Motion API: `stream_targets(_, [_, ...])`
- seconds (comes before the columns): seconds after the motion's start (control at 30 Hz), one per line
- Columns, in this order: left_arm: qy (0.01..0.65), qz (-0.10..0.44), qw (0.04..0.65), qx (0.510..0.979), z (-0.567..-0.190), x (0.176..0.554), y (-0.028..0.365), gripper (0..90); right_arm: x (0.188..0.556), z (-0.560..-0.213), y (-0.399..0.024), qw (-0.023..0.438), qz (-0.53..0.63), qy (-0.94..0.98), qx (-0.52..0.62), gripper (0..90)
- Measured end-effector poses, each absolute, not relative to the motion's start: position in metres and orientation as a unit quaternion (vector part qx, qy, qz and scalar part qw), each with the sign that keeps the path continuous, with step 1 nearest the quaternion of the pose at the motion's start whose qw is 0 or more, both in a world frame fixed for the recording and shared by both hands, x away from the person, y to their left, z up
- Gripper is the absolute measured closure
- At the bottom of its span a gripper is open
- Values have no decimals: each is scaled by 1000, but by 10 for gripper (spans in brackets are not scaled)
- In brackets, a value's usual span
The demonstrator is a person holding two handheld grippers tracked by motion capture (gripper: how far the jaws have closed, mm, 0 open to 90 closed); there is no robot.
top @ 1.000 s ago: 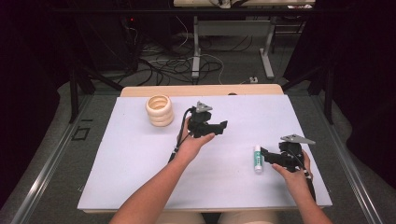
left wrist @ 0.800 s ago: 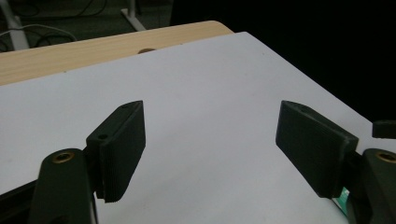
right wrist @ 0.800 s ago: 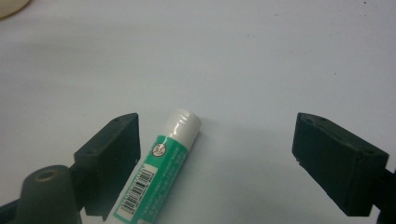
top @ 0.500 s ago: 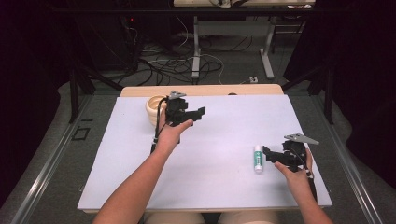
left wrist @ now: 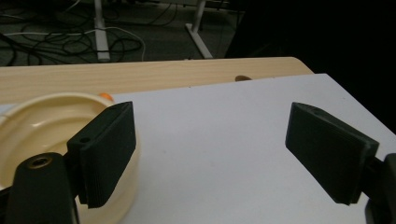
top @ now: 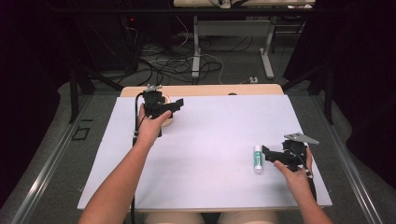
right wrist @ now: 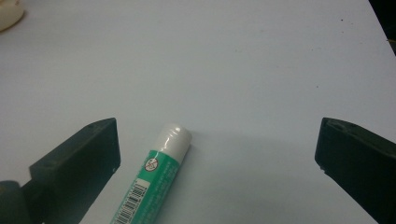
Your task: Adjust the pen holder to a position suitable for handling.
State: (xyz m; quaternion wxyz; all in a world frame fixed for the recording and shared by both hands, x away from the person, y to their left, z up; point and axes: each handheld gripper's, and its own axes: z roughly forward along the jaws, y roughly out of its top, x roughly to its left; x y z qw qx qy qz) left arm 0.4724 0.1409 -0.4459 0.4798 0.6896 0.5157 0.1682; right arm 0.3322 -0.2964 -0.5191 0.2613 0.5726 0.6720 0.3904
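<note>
Right gripper view: glue stick (right wrist: 159, 179) lies loose between spread fingers (right wrist: 81, 161).

A white sheet (top: 210, 140) covers the table, and at 12 o'clock of it a strip of wooden tabletop (top: 210, 89) is bare. Farther toward 12 o'clock, tangled cables (top: 168, 60) lie on the floor near two grey desk legs (top: 196, 51).

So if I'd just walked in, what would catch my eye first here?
Probably the green and white tube lying on the white table sheet near the right edge, with the right gripper beside it, jaws wide open and the tube lying loose between them. Then the cream bowl at the far left corner of the sheet, where the left gripper hovers with its jaws spread, one beside the bowl's rim.
</note>
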Motion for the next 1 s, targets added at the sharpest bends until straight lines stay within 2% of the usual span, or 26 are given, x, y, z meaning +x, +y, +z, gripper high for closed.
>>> stream_targets(0.53, [548, 206, 457, 669, -432, 489, 190, 171, 330, -517, -300, 271, 395, 663, 575, 7])
stream_targets(1.0, [569, 223, 418, 672, -451, 511, 202, 215, 329, -516, -301, 274, 400, 657, 578, 16])
